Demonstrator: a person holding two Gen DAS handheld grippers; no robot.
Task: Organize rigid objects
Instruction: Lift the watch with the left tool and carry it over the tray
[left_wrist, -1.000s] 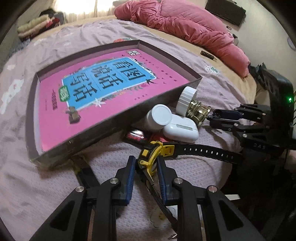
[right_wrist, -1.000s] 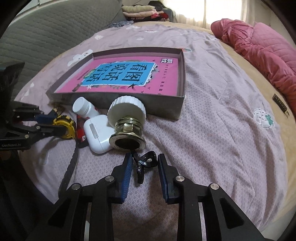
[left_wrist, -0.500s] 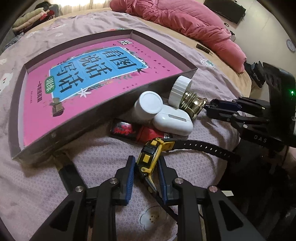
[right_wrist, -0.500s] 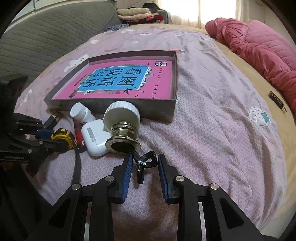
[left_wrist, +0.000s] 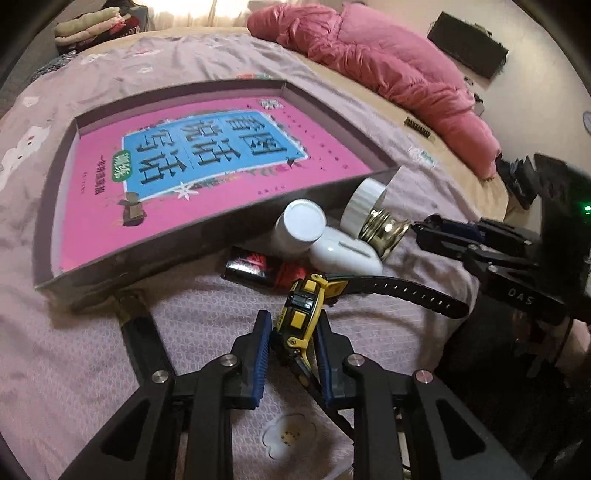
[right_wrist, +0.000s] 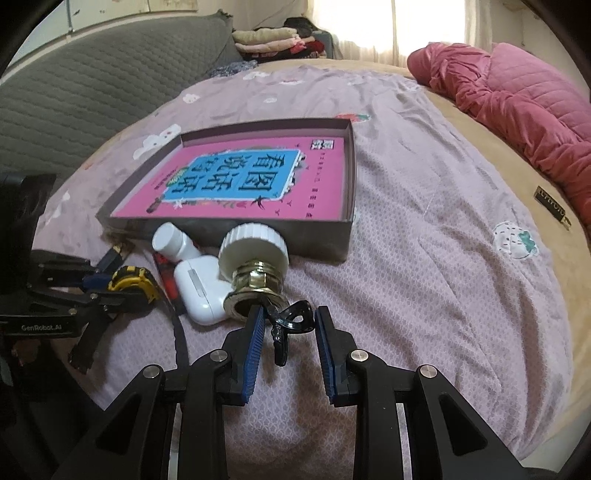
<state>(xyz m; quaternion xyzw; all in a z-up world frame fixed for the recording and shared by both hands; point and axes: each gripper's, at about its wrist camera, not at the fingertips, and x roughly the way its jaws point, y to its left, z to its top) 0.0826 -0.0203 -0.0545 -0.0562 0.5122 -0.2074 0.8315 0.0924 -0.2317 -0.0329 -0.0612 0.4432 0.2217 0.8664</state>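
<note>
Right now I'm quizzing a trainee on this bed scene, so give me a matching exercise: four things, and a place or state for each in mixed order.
Things:
1. watch
2. black clip
3. book
4. earbud case

Places or states:
a. flat inside the box
b. on the bedspread beside the brass fitting
c. gripped in the left tongs
d. between the open right tongs

Pairs: 1-c, 2-d, 3-a, 4-b

Pink book lying in the shallow box: large black characters "看图说话写话" on its blue panel. Right gripper, seen from the left wrist: "DAS" on its arm. Left gripper, seen from the right wrist: "GenRobot.AI". Smaller print on the book is illegible.
</note>
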